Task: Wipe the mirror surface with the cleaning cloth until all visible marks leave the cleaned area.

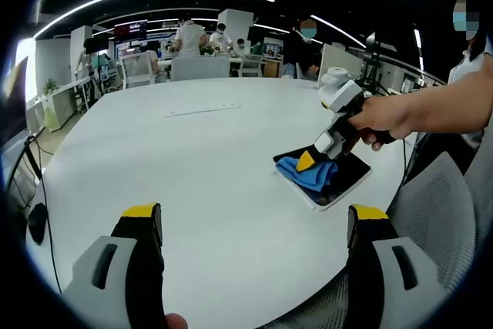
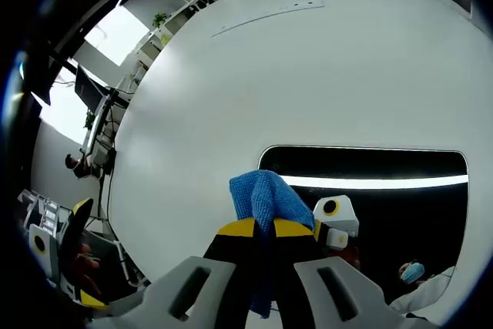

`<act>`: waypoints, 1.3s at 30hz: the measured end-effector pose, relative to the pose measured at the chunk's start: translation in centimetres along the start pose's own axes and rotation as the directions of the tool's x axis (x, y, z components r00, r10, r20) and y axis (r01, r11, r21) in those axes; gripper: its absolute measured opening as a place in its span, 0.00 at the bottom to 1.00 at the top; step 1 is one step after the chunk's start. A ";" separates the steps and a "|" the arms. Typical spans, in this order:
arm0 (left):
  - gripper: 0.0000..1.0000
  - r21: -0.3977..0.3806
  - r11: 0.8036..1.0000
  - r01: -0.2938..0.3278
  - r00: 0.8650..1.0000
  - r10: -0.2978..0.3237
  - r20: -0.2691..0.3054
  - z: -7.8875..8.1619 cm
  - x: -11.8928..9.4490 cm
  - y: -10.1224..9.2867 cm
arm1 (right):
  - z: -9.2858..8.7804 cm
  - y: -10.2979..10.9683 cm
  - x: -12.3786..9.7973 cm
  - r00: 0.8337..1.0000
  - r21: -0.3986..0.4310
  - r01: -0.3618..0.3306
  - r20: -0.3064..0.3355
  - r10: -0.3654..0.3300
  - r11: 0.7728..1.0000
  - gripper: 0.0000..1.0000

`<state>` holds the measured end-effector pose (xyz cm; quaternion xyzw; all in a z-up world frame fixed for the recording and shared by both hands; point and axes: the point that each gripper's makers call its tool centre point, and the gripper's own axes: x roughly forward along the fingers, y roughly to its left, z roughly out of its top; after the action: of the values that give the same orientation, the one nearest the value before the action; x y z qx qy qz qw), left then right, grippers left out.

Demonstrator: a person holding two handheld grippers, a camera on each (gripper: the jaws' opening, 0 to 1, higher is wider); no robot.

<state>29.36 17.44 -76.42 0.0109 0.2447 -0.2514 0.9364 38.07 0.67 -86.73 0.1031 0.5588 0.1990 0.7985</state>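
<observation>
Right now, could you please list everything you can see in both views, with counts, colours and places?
Table: one, white, round, under everything.
Mirror: one, dark glass with white frame, flat on the table near its edge.
Cleaning cloth: one, blue, clamped in the right gripper, resting on the mirror.
Chair: one, grey mesh, beside the table.
People: several, at desks in the background.
Left gripper: one, grey and black with yellow tips, jaws apart, above the table.
Right gripper: one, same colours, shut on the cloth.
Hand: one, holding the right gripper.

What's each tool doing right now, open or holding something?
Left tool: open, holding nothing, above the white table.
Right tool: shut on the blue cloth, on the mirror.
</observation>
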 end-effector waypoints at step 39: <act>0.99 0.016 1.000 0.002 1.000 -0.002 0.030 1.4 1.1 -1.5 | -0.8 -12.2 -5.9 0.995 0.080 0.076 0.053 -0.080 0.994 0.00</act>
<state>30.10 15.39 -75.53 0.0144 0.2287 -0.2544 0.9396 38.03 -12.94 -86.69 0.1177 0.5470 0.1427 0.8164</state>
